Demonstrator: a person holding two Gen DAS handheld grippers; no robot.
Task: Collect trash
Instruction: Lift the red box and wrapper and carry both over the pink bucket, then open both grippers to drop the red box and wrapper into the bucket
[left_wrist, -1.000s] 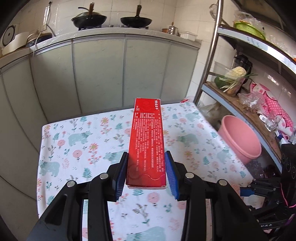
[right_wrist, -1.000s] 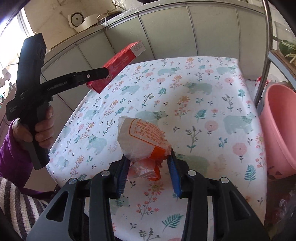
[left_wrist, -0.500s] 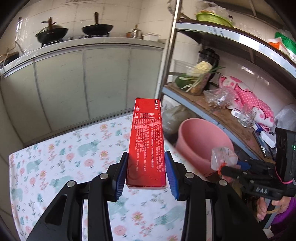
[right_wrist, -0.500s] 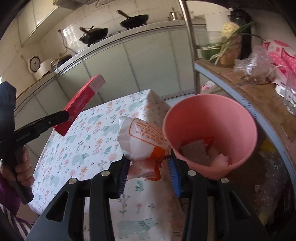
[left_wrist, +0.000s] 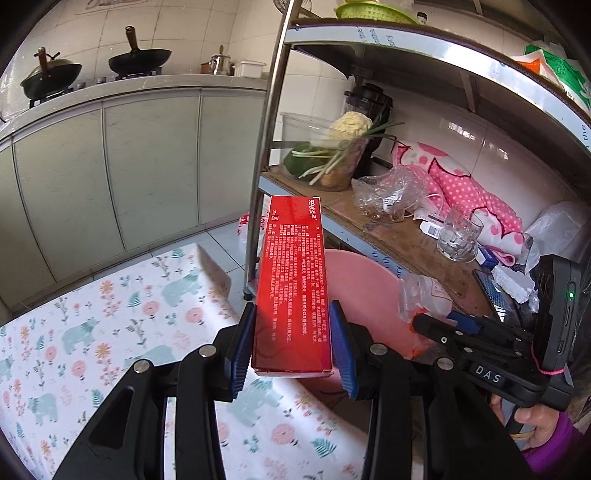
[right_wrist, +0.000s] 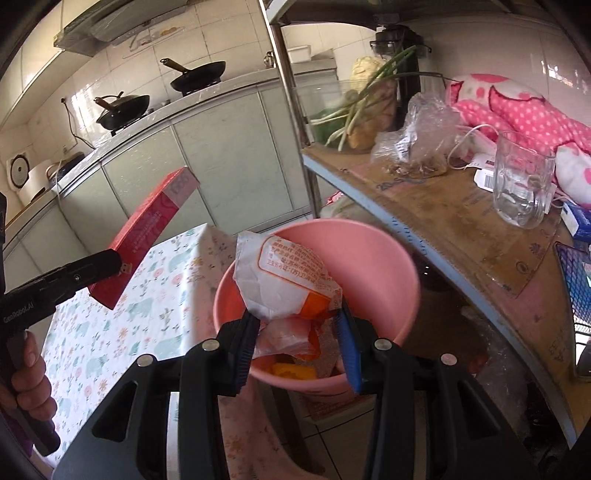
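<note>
My left gripper (left_wrist: 293, 345) is shut on a long red carton (left_wrist: 291, 284) with white print, held in the air past the table's right edge. The same red carton (right_wrist: 147, 236) shows at the left of the right wrist view. My right gripper (right_wrist: 301, 347) is shut on a crumpled white-and-orange wrapper (right_wrist: 284, 280), held just above the open mouth of a pink bin (right_wrist: 384, 258). That pink bin (left_wrist: 365, 284) lies partly hidden behind the carton in the left wrist view, and the wrapper (left_wrist: 424, 301) hangs over its right side. Some scraps lie in the bin's bottom.
A table with a floral cloth (left_wrist: 110, 332) fills the lower left. A metal shelf post (left_wrist: 264, 147) rises beside the bin. The wooden shelf (right_wrist: 461, 221) carries a glass mug (right_wrist: 522, 188), plastic bags, vegetables and pink cloth. Grey cabinets with pans stand behind.
Both grippers swung from over the table to the right, toward the pink bin. The wrapper now hangs over the bin's mouth and the carton is close beside it. Both grips are unchanged.
</note>
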